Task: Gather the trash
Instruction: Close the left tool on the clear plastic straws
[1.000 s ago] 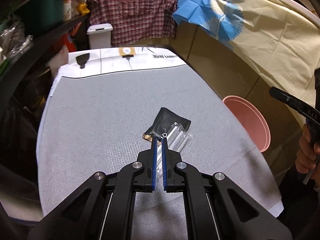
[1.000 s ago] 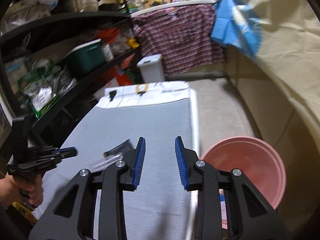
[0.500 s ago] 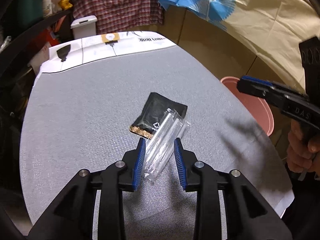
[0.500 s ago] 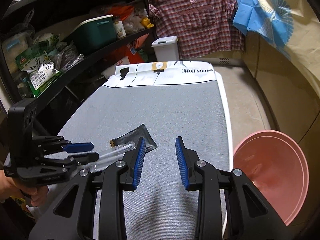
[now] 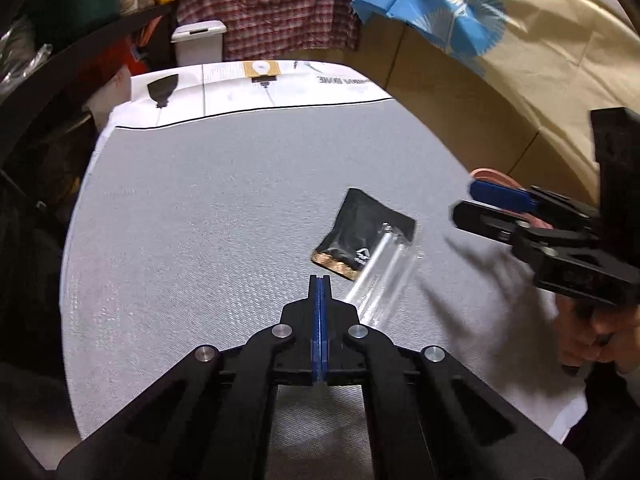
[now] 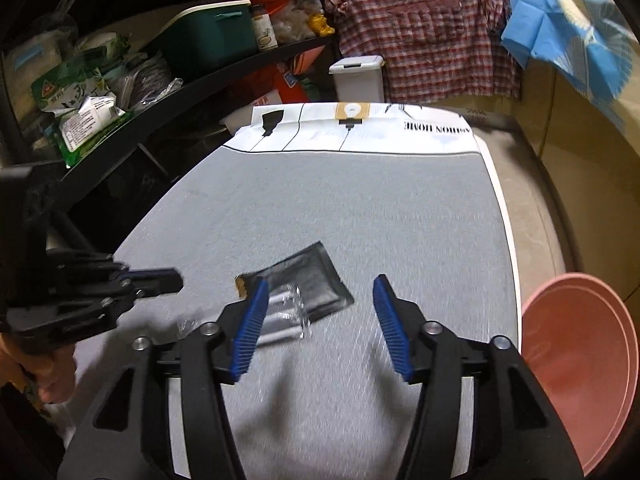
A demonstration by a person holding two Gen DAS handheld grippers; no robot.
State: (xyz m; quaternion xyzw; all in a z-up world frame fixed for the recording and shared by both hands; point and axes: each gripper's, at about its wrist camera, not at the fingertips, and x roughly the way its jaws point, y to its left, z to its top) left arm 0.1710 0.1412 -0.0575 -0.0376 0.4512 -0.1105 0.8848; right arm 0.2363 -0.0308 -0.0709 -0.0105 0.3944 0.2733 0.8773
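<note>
**Left gripper off the trash, right gripper moving in**

Half a second ago the left gripper (image 5: 320, 280) straddled the clear plastic tube package; now its blue pads are pressed together on nothing, just left of the package's near end.

Left wrist view: the clear crinkly plastic package (image 5: 382, 276) lies on the grey textured surface (image 5: 200, 220), its far end overlapping the flat black foil sachet with a gold edge strip (image 5: 360, 232). The right gripper (image 5: 480, 204) hangs off to the right, past the sachet, with a sliver of the pink plastic basin (image 5: 494, 174) behind it.

Right wrist view: the right gripper (image 6: 320, 320) is spread wide, jaws apart above the sachet (image 6: 308, 280) and the package (image 6: 284, 312), holding nothing. The basin (image 6: 580, 360) sits low beside the surface's right edge. The left gripper (image 6: 168, 280) hovers left of the trash.

Both pieces look very light and thin. The package seems springy and slick, so a pinch across its middle should hold best; the sachet lies flat and limp, so its raised corner or gold edge is probably the easiest hold.
</note>
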